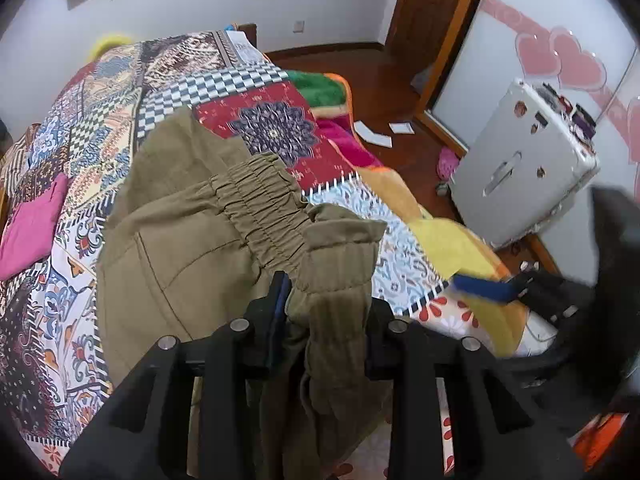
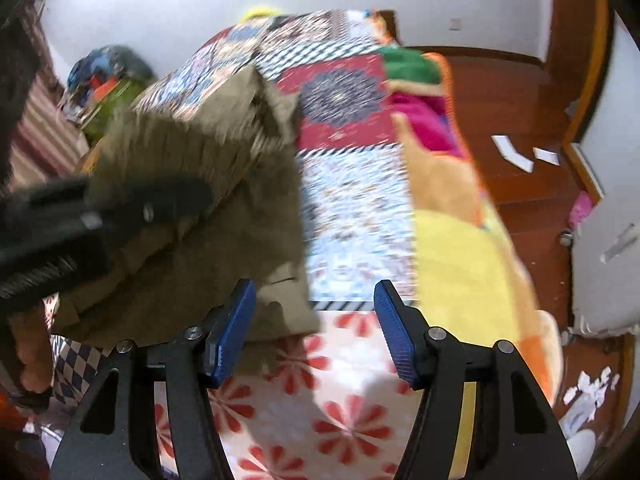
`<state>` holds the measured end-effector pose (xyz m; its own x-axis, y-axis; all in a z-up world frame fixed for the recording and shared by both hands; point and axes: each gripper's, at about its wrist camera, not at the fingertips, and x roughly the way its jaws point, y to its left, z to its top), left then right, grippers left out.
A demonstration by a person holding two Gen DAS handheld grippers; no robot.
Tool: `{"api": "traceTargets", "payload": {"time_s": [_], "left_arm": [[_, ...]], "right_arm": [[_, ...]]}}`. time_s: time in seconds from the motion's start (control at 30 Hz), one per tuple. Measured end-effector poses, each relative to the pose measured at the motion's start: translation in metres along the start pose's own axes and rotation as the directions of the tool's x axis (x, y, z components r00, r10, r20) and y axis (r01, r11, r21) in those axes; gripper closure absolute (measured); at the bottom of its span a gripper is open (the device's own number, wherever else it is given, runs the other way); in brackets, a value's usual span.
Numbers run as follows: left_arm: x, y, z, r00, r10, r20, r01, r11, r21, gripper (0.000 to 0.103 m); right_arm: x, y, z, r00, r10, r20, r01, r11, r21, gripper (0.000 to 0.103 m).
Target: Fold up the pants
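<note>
My left gripper (image 1: 324,308): black frame, round silver screws.
My right gripper (image 2: 316,328): black arms, ribbed blue pads.

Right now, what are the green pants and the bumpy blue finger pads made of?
The olive pants look like matte woven cotton or similar: soft creases, stitched seams, a gathered elastic waistband. The blue pads on the right gripper look like ribbed rubber or plastic, with a fine grid texture; which one is unclear.

Patchwork-quilted bed (image 1: 256,92) with olive pants (image 1: 180,216) and pink cloth (image 1: 32,228).
</note>
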<state>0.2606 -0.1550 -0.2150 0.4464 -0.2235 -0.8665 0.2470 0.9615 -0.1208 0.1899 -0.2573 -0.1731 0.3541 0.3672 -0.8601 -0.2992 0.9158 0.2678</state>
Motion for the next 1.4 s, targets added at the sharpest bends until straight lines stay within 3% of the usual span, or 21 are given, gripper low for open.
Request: {"api": "traceTargets", "payload": {"time_s": [0.13, 0.27, 0.47, 0.67, 0.7, 0.77, 0.83, 0.93, 1.13, 1.23, 1.4], "left_arm": [[0.007, -0.008, -0.007, 1.0, -0.008, -0.027, 0.009, 1.0, 0.02, 0.062], [0.007, -0.011, -0.013, 0.998, -0.044, -0.043, 0.044, 0.999, 0.012, 0.044], [-0.015, -0.014, -0.02, 0.999, -0.048, -0.015, 0.049, 0.998, 0.039, 0.041], [-0.063, 0.006, -0.018, 0.994, -0.013, 0.108, 0.012, 1.0, 0.014, 0.031], [-0.07, 0.011, -0.018, 0.992, -0.004, 0.128, 0.002, 1.0, 0.012, 0.026], [-0.079, 0.026, -0.017, 0.985, 0.033, 0.167, -0.033, 0.999, -0.001, 0.016], [-0.081, 0.044, -0.016, 0.978, 0.091, 0.185, -0.087, 0.996, -0.026, 0.014], [-0.072, 0.076, -0.014, 0.978, 0.141, 0.157, -0.132, 0.989, -0.069, 0.014], [-0.046, 0.132, -0.013, 0.969, 0.223, 0.102, -0.211, 0.97, -0.122, 0.014], [-0.03, 0.155, -0.012, 0.976, 0.203, 0.075, -0.19, 0.97, -0.151, 0.014], [0.008, 0.184, -0.008, 0.995, 0.098, -0.01, -0.098, 0.971, -0.217, 0.014]], "right_arm": [[-0.016, -0.015, -0.002, 0.999, -0.025, 0.021, 0.024, 0.999, 0.04, 0.045], [-0.017, -0.022, -0.002, 0.998, -0.049, 0.029, 0.047, 0.997, 0.058, 0.045], [-0.019, -0.019, 0.004, 0.998, -0.046, 0.051, 0.042, 0.997, 0.066, 0.045], [-0.029, 0.0, 0.014, 0.995, -0.034, 0.089, 0.032, 0.999, 0.027, 0.045], [-0.031, 0.004, 0.017, 0.995, -0.022, 0.098, 0.02, 1.0, 0.022, 0.045], [-0.033, 0.012, 0.021, 0.993, 0.0, 0.115, -0.002, 1.0, 0.01, 0.041], [-0.032, 0.022, 0.024, 0.992, 0.013, 0.124, -0.011, 1.0, -0.013, 0.038], [-0.02, 0.037, 0.024, 0.994, 0.007, 0.107, -0.001, 0.998, -0.057, 0.037], [0.03, 0.04, 0.01, 1.0, -0.012, -0.022, 0.011, 0.999, -0.051, 0.037], [0.042, 0.034, 0.003, 0.998, -0.012, -0.056, 0.011, 1.0, -0.027, 0.032], [0.043, 0.028, 0.005, 0.998, -0.028, -0.056, 0.027, 1.0, -0.013, 0.024]]}}
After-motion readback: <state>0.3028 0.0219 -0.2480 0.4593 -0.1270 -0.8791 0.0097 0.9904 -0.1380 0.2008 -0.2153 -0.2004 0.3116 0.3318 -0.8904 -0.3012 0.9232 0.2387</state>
